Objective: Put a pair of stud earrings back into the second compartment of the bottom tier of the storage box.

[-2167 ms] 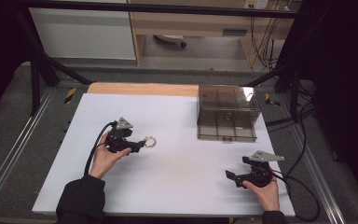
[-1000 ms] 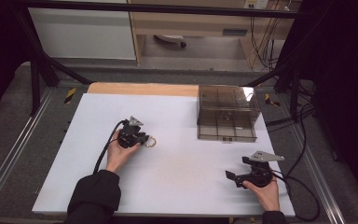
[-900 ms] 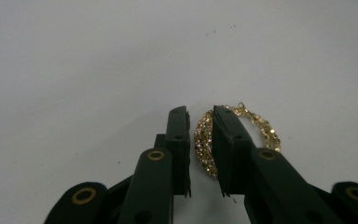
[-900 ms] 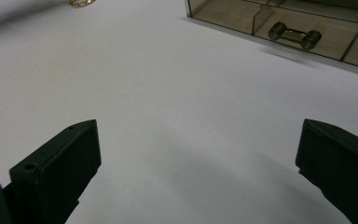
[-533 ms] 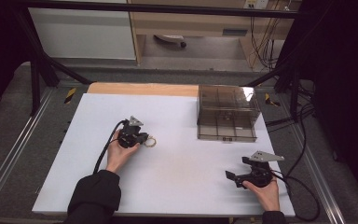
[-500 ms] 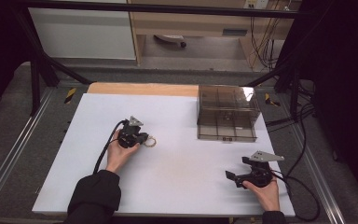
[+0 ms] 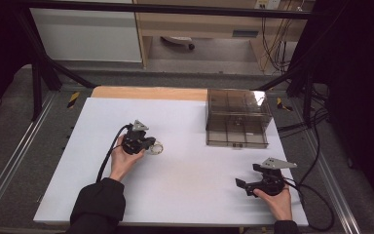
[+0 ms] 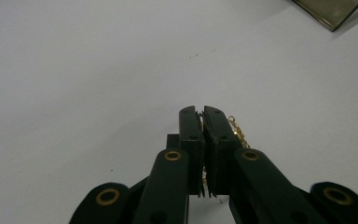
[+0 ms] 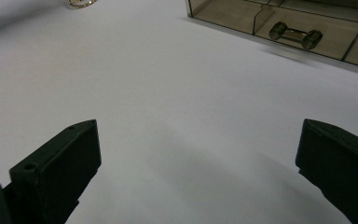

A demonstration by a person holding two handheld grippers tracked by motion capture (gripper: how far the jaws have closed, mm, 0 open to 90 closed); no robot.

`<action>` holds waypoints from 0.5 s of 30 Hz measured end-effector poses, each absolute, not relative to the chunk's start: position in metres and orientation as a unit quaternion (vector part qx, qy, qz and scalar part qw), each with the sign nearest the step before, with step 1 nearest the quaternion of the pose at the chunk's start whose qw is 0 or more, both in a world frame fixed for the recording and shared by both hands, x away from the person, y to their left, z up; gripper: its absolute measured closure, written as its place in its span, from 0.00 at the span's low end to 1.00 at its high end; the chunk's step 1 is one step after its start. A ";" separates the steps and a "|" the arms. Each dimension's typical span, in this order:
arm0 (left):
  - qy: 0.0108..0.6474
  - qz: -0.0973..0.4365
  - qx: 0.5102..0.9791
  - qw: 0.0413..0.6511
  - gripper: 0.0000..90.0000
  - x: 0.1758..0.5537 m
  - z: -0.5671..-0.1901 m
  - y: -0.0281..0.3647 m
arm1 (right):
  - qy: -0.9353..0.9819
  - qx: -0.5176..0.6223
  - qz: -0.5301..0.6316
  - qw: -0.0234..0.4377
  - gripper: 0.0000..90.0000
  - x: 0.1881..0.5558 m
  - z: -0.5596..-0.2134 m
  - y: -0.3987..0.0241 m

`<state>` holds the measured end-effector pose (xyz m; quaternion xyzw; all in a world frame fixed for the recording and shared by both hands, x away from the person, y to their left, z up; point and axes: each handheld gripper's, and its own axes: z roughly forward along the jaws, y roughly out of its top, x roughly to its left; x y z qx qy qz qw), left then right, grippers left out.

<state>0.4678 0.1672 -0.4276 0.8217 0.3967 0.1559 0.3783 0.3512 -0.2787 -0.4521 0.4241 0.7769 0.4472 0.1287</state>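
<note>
A thin gold chain (image 7: 157, 148) lies in a small loop on the white table (image 7: 190, 195), left of the middle. My left gripper (image 7: 148, 144) rests on it, held by a hand in a black sleeve. In the left gripper view the jaws of my left gripper (image 8: 202, 112) are pressed together with gold chain (image 8: 237, 133) links pinched between them and spilling out at the right side. My right gripper (image 7: 246, 176) sits near the table's front right, open with nothing between its jaws. The right gripper view has that gripper (image 9: 198, 135) wide apart over bare table, and the chain (image 9: 80, 3) far off.
A smoked transparent drawer box (image 7: 236, 117) stands at the back right of the table. Its front drawer with a metal handle (image 9: 295, 36) faces my right gripper. A bare wooden strip (image 7: 148, 92) runs along the table's far edge. Cables trail off both grippers.
My left gripper has moved right onto the gold chain, and has stayed there over the last second. The right hand has kept still.
</note>
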 end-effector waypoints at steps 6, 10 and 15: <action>0.390 0.156 0.820 0.389 0.96 0.463 -0.418 0.161 | 0.778 0.423 0.447 0.128 0.01 0.351 -0.452 -0.279; 0.382 0.157 0.821 0.395 0.96 0.460 -0.410 0.153 | 0.778 0.423 0.447 0.128 0.01 0.351 -0.452 -0.279; 0.371 0.157 0.822 0.403 0.96 0.456 -0.399 0.139 | 0.777 0.423 0.447 0.129 0.01 0.351 -0.452 -0.279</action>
